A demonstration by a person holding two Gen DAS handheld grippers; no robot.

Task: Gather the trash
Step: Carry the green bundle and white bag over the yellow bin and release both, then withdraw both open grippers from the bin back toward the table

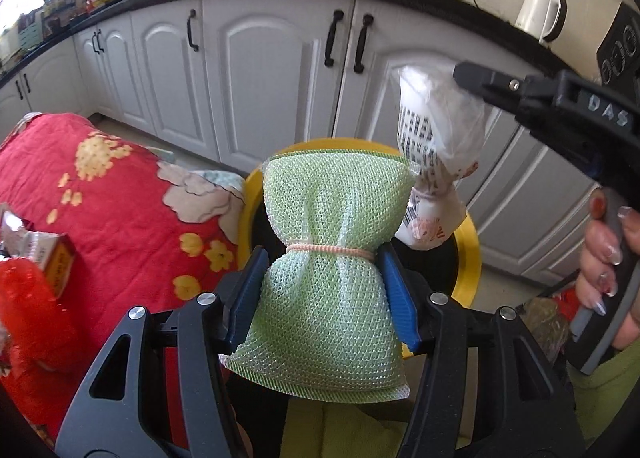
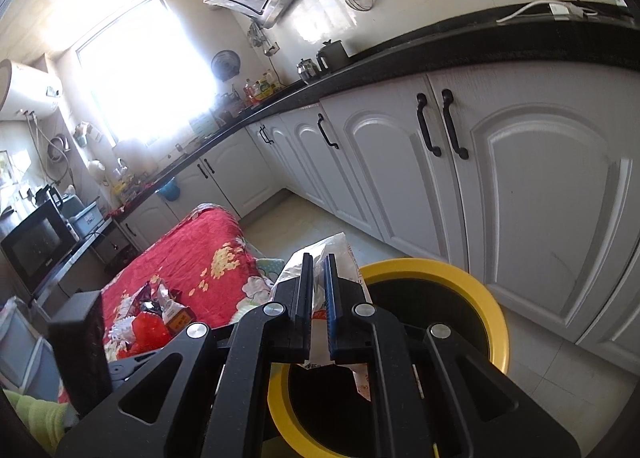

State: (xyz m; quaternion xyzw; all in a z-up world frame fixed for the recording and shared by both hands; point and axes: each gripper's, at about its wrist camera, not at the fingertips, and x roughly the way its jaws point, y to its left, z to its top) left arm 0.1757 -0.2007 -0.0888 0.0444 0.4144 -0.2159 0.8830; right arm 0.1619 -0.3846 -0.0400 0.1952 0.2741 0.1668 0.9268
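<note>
Yellow-rimmed bin point(image 1: 468, 258) underlies left claw point(image 1: 324, 254) pinching sponge point(image 1: 328, 298), right claw point(image 2: 319, 262) pinching wrapper point(image 2: 340, 254).

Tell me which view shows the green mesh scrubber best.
Left wrist view: the green mesh scrubber fills the centre, clamped in the left tool above the yellow bin. The right wrist view shows none of it.

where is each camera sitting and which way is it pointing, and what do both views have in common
Left wrist: sits on the left hand-held gripper, looking down over the green mesh scrubber it clamps, toward the yellow-rimmed bin; the right hand-held gripper and a hand show too.
Right wrist: sits on the right hand-held gripper, looking across the kitchen and down at the bin; only its fingers show, shut on a plastic wrapper.
Shared: bin, wrapper, red floral cloth, white cabinets.
</note>
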